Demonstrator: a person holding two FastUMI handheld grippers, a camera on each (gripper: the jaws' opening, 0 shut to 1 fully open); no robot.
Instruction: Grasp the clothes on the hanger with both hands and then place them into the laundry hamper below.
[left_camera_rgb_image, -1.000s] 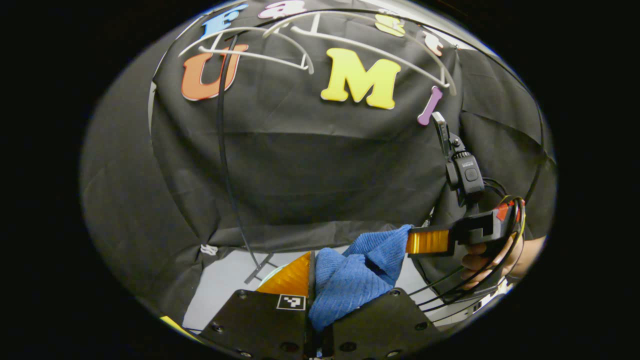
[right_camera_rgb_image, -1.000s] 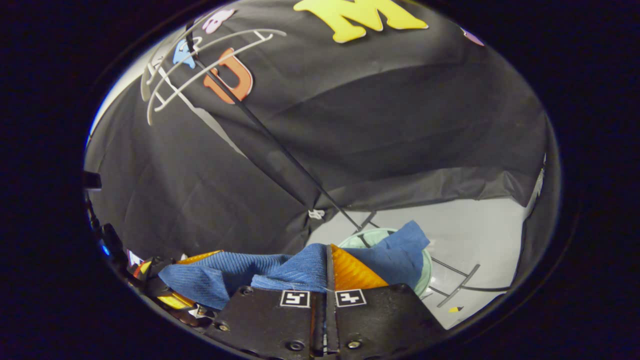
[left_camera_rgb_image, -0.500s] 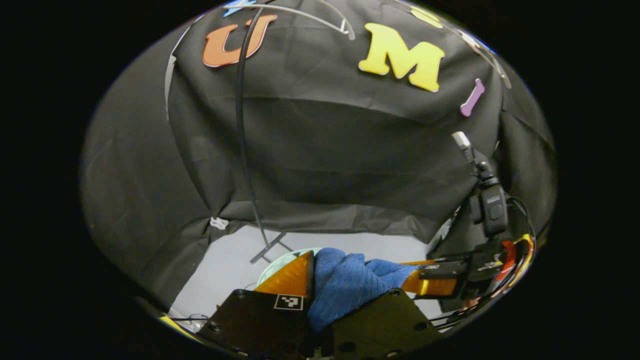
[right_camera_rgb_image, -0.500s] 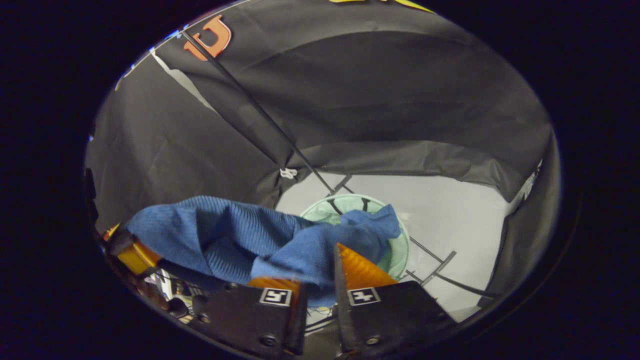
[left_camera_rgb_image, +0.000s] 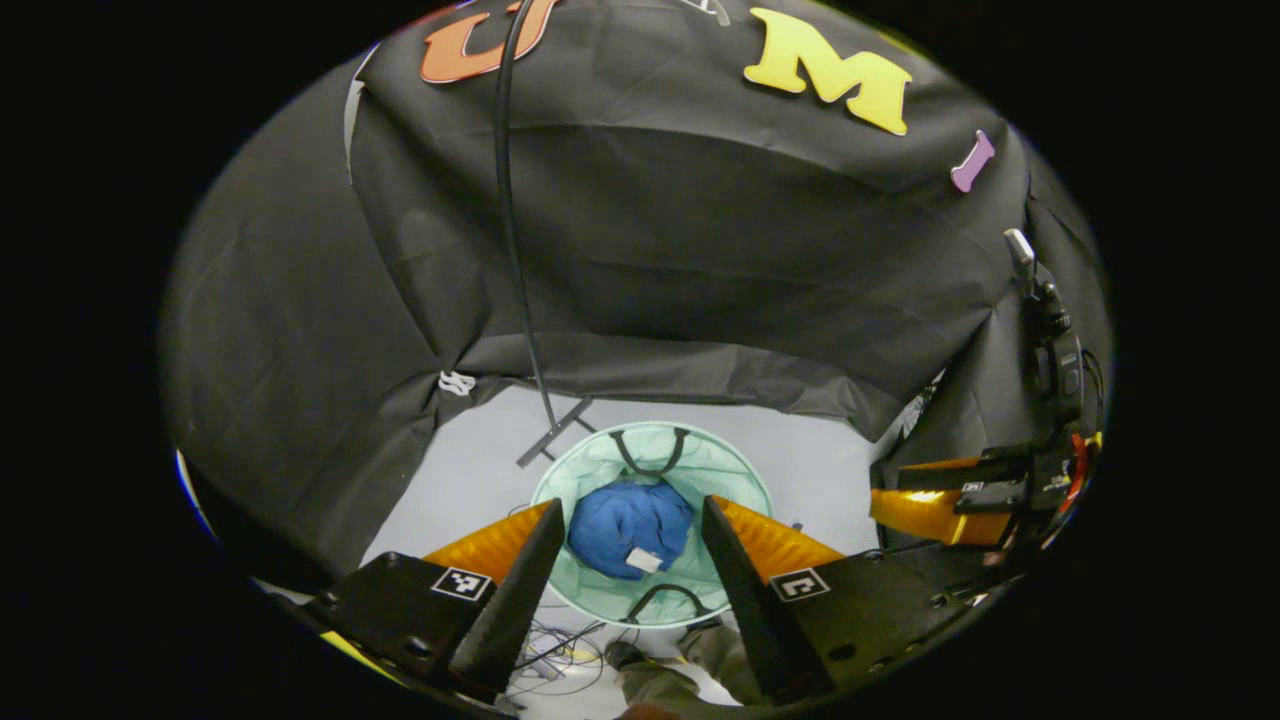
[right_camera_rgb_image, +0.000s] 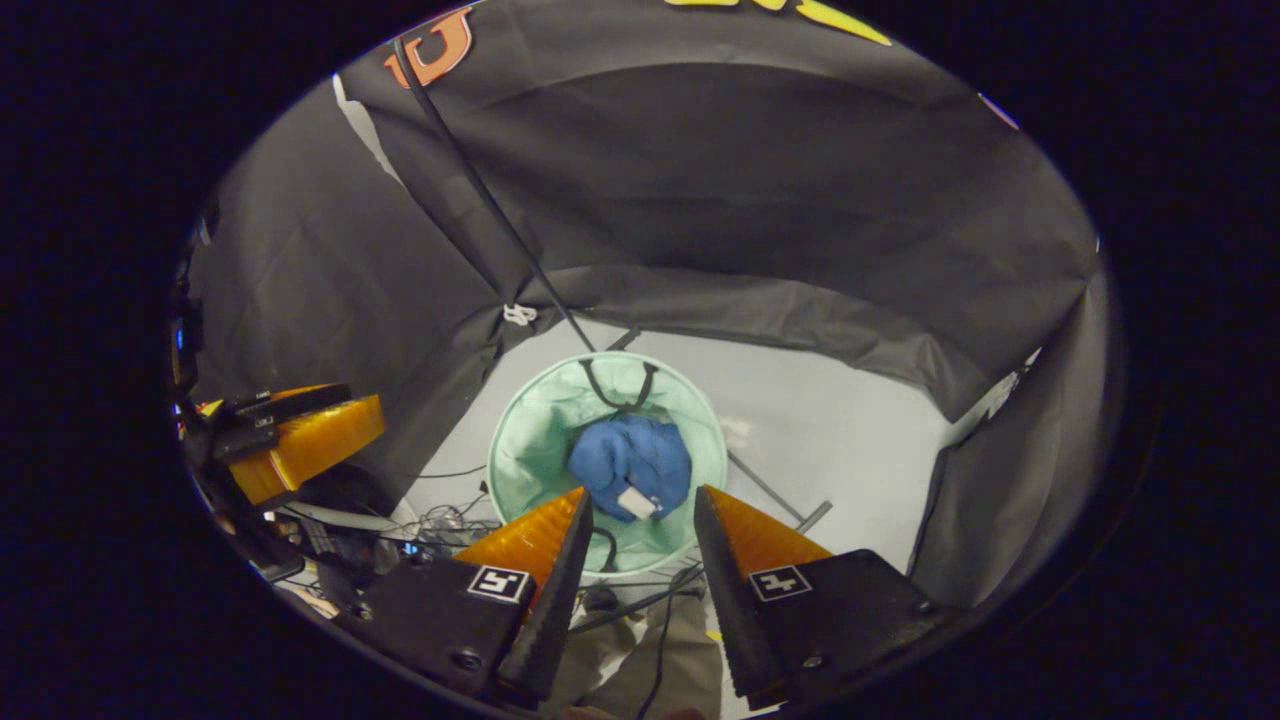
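Your left gripper (left_camera_rgb_image: 625, 520) hangs above the laundry hamper (left_camera_rgb_image: 740, 478) with its jaws spread wide and nothing between them — through the gap you look straight down at the blue garment (left_camera_rgb_image: 628, 523). It lies bunched in the bottom of the hamper, a small pale tag (left_camera_rgb_image: 643, 560) showing on its near edge. Your right gripper (right_camera_rgb_image: 640, 505) is likewise parted and empty, and in the right gripper view the same garment sits inside the mint-green mesh wall, near the middle of the hamper. The hamper stands on the pale floor (left_camera_rgb_image: 470, 480), beside the foot of a thin black stand (left_camera_rgb_image: 515, 250) that rises in front of the cloth wall. At the bottom of the left gripper view there may be a shoe and a trouser leg, though that edge is too dim to be sure.
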